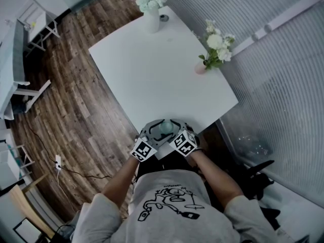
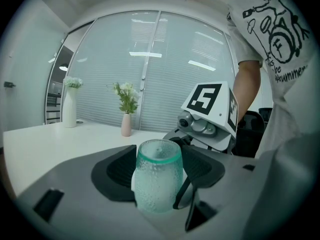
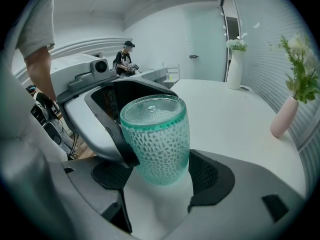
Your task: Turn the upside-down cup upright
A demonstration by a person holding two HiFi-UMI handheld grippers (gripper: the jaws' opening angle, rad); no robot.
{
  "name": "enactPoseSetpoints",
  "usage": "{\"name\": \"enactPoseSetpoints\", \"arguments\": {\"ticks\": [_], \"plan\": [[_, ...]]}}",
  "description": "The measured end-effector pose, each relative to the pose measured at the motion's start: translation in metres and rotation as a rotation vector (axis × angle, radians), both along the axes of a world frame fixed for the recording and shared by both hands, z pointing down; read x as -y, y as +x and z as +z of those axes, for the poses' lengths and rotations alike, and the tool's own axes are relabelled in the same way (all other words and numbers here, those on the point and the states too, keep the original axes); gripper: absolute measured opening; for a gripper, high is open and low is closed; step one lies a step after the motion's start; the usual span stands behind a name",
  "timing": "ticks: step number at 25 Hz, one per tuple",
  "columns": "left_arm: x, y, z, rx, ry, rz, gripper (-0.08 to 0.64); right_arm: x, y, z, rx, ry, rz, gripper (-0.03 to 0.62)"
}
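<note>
A green-tinted, dimpled glass cup (image 1: 165, 127) stands upside down at the near edge of the white table (image 1: 152, 75), its flat base on top. In the left gripper view the cup (image 2: 159, 176) fills the gap between my left gripper's (image 2: 159, 173) black pads, and both pads sit against its sides. In the right gripper view the cup (image 3: 156, 139) stands between my right gripper's (image 3: 157, 178) jaws, with a thin gap showing at the right pad. One left gripper finger (image 3: 117, 146) lies against the cup's left side there. Both grippers meet at the cup in the head view.
A white vase of white flowers (image 1: 151, 14) stands at the table's far end and a small pink vase with flowers (image 1: 201, 68) at its right edge. Wood floor lies to the left. A dark chair (image 1: 258, 171) stands at my right. A person (image 3: 125, 59) stands far off.
</note>
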State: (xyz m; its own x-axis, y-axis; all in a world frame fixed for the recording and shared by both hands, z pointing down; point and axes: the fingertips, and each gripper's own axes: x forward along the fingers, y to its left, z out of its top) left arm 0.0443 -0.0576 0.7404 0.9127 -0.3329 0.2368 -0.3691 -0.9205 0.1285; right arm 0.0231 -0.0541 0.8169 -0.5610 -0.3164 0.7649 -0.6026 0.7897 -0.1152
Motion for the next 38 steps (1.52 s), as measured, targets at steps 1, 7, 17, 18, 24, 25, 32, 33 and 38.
{"name": "enactPoseSetpoints", "arguments": {"ticks": [1,7,17,18,24,25,32,33,38], "plan": [[0.0,0.0,0.001,0.002,0.0,0.001,0.284,-0.001,0.0,0.001,0.0,-0.003,0.002,0.364],[-0.003,0.001,0.005,0.014,-0.007,0.004,0.284,-0.003,0.0,0.005,0.002,-0.002,0.003,0.364],[-0.008,0.003,0.016,0.028,-0.021,0.003,0.284,-0.009,0.002,0.015,-0.004,-0.017,0.005,0.364],[-0.008,0.003,0.017,0.03,-0.022,0.004,0.284,-0.009,0.003,0.016,-0.005,-0.017,0.004,0.364],[-0.01,0.002,0.021,0.03,-0.032,0.003,0.284,-0.011,0.002,0.019,-0.015,-0.015,-0.011,0.364],[-0.01,0.002,0.022,0.03,-0.034,0.003,0.284,-0.011,0.002,0.02,-0.015,-0.015,-0.01,0.364],[-0.012,0.003,0.027,0.037,-0.039,0.008,0.284,-0.012,0.003,0.022,-0.018,-0.019,-0.007,0.364],[-0.012,0.003,0.027,0.038,-0.039,0.008,0.284,-0.012,0.003,0.022,-0.018,-0.018,-0.007,0.364],[-0.012,0.005,0.027,0.043,-0.031,0.014,0.284,-0.011,0.004,0.024,-0.017,-0.015,-0.006,0.364]]}}
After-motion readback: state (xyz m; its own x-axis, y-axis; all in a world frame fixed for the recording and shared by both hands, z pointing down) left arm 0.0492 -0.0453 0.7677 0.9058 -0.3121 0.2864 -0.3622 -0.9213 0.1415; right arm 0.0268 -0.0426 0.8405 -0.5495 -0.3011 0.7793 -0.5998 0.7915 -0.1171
